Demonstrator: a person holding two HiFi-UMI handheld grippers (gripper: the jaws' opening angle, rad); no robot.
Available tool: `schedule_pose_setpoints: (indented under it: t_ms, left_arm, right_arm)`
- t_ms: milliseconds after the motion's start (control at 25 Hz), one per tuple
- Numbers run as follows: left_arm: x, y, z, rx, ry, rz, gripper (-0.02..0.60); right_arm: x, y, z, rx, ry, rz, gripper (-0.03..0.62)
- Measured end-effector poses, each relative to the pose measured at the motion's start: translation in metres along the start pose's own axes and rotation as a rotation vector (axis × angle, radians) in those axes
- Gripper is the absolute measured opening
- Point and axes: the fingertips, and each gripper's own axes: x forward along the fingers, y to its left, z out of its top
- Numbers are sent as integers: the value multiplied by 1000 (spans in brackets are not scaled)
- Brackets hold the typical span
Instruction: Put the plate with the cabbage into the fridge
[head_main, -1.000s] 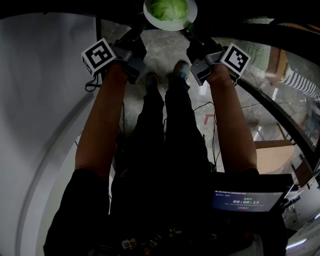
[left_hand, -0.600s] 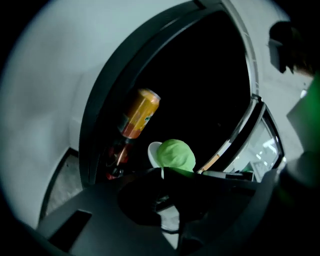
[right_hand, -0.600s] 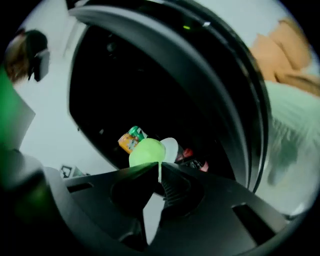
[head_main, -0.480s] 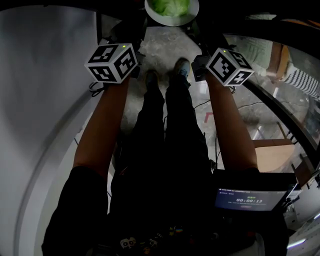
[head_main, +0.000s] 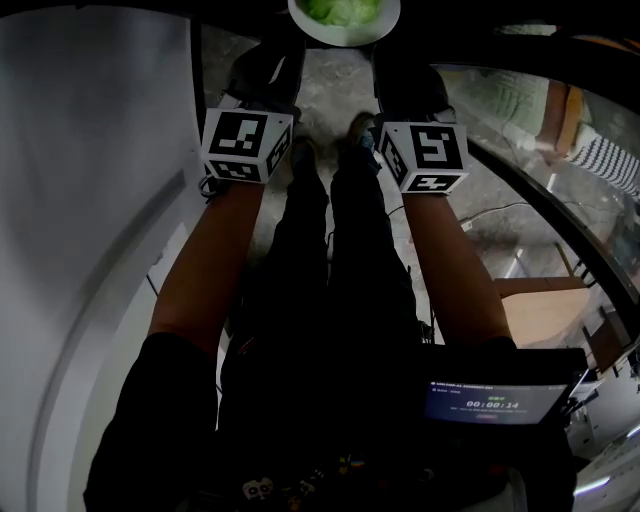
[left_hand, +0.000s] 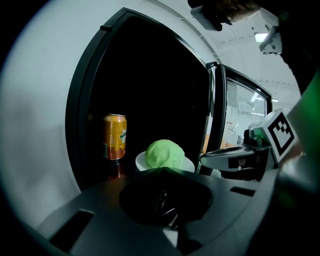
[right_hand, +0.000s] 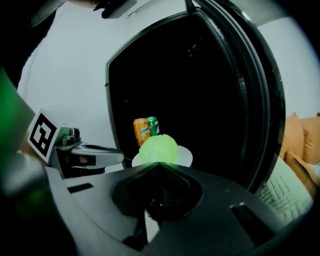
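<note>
While my left hand-held gripper (left_hand: 162, 171) and right hand-held gripper (right_hand: 159, 164) each clamp the plate (left_hand: 140, 161) by its rim, it hangs before the open fridge (left_hand: 150, 85). Uneven tilt, I judge, would roll the cabbage (left_hand: 165, 153) off; drifting left would knock the can (left_hand: 114, 136).

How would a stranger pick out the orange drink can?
Look into the dark open fridge, behind the white round plate of green cabbage. Two cans stand side by side there; it is the orange can, not the green can.
</note>
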Motion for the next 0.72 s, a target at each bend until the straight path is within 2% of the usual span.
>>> schedule_pose_setpoints:
  t_ms: [280, 720]
  left_arm:
    - [3, -8, -2, 0, -7, -5, 5]
    - [2, -3, -5, -30, -27, 5, 5]
  right_arm:
    - [-1, 7, 2, -66, -3, 4, 5]
    - [5, 19, -5, -67, 6, 14, 5]
